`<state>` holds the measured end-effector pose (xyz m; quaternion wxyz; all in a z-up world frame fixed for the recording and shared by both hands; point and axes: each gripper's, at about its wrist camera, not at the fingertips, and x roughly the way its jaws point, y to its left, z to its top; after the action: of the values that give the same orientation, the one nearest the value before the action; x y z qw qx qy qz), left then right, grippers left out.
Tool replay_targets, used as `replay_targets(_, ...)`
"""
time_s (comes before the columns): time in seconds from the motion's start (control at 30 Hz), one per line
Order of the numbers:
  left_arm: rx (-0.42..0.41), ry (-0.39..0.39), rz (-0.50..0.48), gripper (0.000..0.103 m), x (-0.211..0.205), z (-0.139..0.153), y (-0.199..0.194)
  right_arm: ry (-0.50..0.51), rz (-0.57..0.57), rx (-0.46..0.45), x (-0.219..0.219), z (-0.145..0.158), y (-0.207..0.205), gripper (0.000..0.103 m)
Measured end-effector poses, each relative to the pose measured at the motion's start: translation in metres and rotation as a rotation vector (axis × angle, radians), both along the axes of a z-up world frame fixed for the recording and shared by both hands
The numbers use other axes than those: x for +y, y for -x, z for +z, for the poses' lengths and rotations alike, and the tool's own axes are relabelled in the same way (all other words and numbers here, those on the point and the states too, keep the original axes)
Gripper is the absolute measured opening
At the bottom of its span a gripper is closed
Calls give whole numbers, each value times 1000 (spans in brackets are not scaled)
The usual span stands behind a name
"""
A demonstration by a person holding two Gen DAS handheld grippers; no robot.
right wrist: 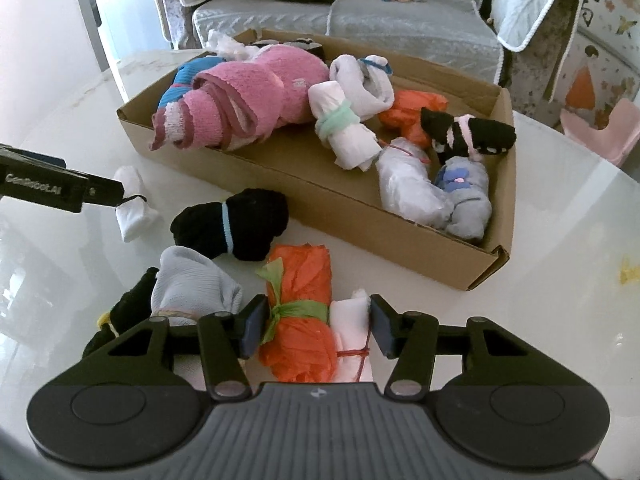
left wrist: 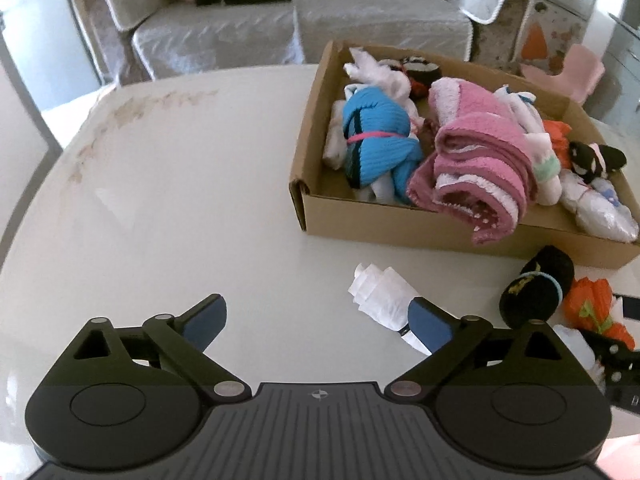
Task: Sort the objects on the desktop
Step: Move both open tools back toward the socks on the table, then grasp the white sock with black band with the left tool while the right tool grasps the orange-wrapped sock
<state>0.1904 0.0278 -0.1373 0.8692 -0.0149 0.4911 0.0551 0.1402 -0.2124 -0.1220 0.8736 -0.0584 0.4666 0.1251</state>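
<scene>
Glossy white table (left wrist: pixel 160 200) before a grey sofa (left wrist: pixel 224 36). Cardboard box (left wrist: pixel 400 228) of bundles at two o'clock. Left gripper (left wrist: pixel 316 320) spread wide, empty. Right gripper (right wrist: pixel 316 330) narrowed around orange roll (right wrist: pixel 298 320) and white roll (right wrist: pixel 352 316).

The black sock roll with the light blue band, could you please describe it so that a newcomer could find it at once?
Start at the cardboard box on the white table. On the table just outside the box's near wall lies the black sock roll, between a small white roll and an orange bundle. It is the only dark roll there with a light blue band around its middle.
</scene>
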Motion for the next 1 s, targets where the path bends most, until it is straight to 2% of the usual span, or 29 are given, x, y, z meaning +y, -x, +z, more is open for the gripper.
replay_targets(0.07,14,1,34,103,-2,-1,-4,-5,-2,1,-2,-1,-1,51)
replay_targets(0.33,52,-3,102,103,-14,2,-12,-16,1,5,-5,-1,-1,52)
replay_targets(0.5,107,143,141,103,-8,4,-14,-26,-1,-3,-7,-3,-2,51)
replay_targets(0.63,124,206,165,103,-10,2,-19,-33,-2,-6,-8,-4,-3,52)
replay_targets(0.7,130,209,172,102,-12,-1,-22,-34,-2,-6,-8,-4,-3,52)
replay_targets(0.83,138,185,186,93,-18,-6,-30,-35,1,-6,-7,-4,-3,51)
replay_targets(1.0,108,110,159,70,-29,-2,-30,-35,6,-8,-5,-4,-2,47)
